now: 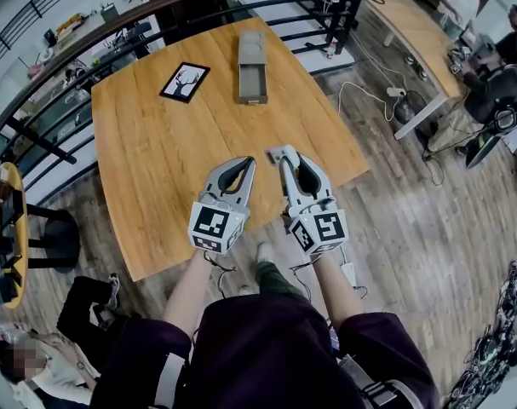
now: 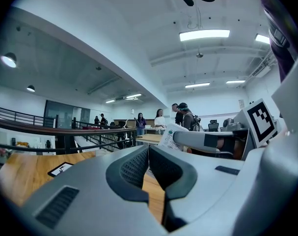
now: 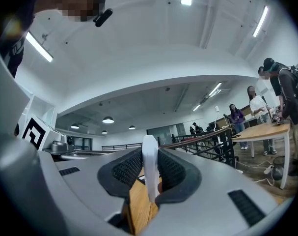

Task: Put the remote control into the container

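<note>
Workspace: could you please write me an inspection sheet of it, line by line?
Surface: wooden table, nothing spilled.
Job's things: remote control gripped edge-on; grey container at the table's far side.
Clutter: deer picture left of the container.
Grippers: left tongs shut, empty; right tongs shut on the remote control.
Cables: white cable and power strip on the floor, right of the table.
Surroundings: black railing, second desk, people nearby.
</note>
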